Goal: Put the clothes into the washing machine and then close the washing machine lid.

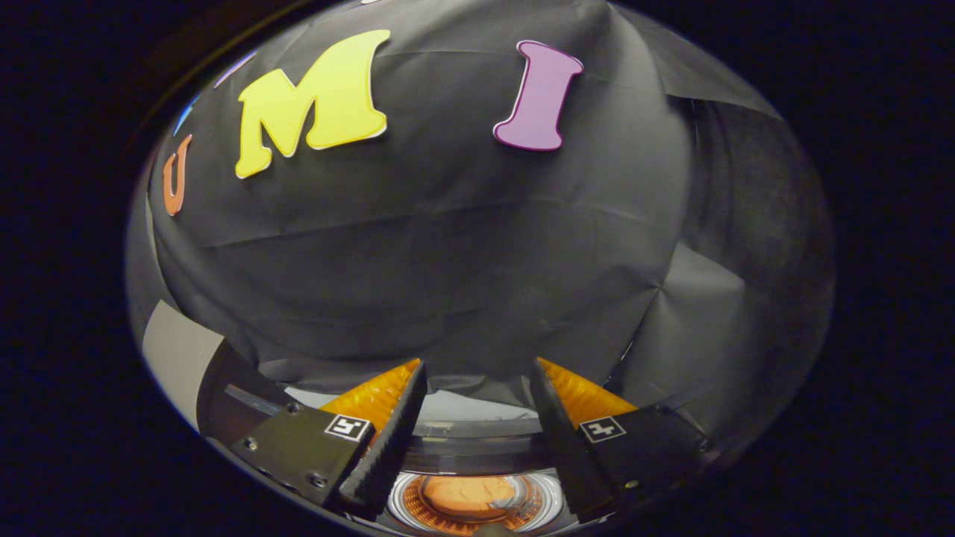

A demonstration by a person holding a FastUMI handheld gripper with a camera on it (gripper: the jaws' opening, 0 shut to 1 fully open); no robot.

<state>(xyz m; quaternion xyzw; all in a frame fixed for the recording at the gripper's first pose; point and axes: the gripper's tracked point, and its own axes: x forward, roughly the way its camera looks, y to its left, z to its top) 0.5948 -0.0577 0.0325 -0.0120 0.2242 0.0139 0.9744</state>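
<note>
My gripper (pixel 477 369) is open, its two fingers spread wide with nothing between them. Below and between the fingers I see the round drum opening of the washing machine (pixel 552 503), its shiny metal rim around an orange garment (pixel 466 494) lying inside the drum. A dark curved band, part of the machine's top or lid (pixel 474 451), runs across just beyond the drum. The gripper sits above the machine and points toward the booth wall.
The black cloth wall (pixel 448 246) rises just beyond the fingers. A pale panel (pixel 175 354) stands beside the machine, off the left finger. A light surface (pixel 462 406) shows between the fingertips behind the machine.
</note>
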